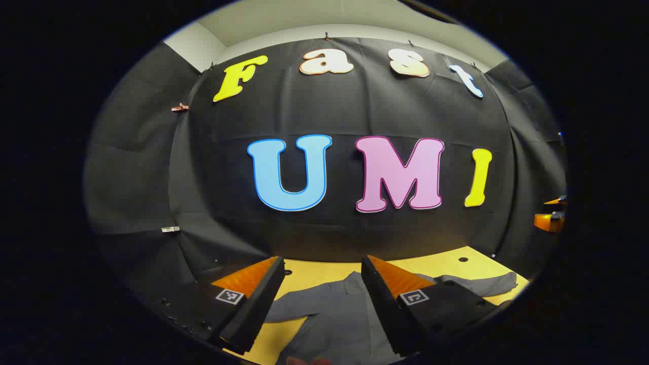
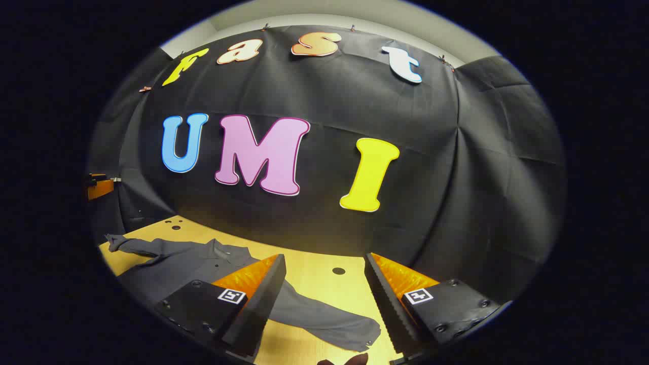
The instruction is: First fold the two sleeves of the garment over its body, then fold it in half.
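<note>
The grey shirt [image 1: 329,314] lies flat on the yellow table [image 1: 446,261], collar toward the booth wall, and both sleeves are spread out from the body. So I judge that no fold is made yet: two sleeve folds and the halving are left. The left gripper [image 1: 322,304] hangs above the shirt's chest, fingers released and holding nothing. The right gripper [image 2: 324,304] is also parted and empty, above the right sleeve [image 2: 324,317]. The right gripper view shows this sleeve's cuff; the left gripper view shows the collar more from the front.
</note>
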### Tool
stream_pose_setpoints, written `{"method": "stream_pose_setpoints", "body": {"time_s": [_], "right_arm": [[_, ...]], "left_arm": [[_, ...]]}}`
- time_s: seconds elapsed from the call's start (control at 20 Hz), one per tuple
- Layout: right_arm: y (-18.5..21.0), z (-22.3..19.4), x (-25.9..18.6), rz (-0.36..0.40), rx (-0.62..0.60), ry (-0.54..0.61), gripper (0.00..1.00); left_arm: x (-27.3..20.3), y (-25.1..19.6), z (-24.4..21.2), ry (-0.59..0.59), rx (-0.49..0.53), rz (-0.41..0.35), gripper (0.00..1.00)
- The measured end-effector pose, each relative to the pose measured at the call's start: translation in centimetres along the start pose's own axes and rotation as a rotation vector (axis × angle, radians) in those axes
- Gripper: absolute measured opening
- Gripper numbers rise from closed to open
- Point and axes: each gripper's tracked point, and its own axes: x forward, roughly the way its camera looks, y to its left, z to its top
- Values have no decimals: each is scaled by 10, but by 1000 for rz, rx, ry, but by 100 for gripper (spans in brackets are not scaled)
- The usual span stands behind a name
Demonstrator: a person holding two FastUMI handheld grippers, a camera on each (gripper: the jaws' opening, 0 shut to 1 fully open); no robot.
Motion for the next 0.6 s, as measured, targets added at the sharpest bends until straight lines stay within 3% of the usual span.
{"method": "stream_pose_setpoints", "body": {"time_s": [0.6], "right_arm": [[-28, -28, 21, -58, 14, 42, 97]], "left_arm": [[37, -20, -16, 51, 2, -39, 96]]}}
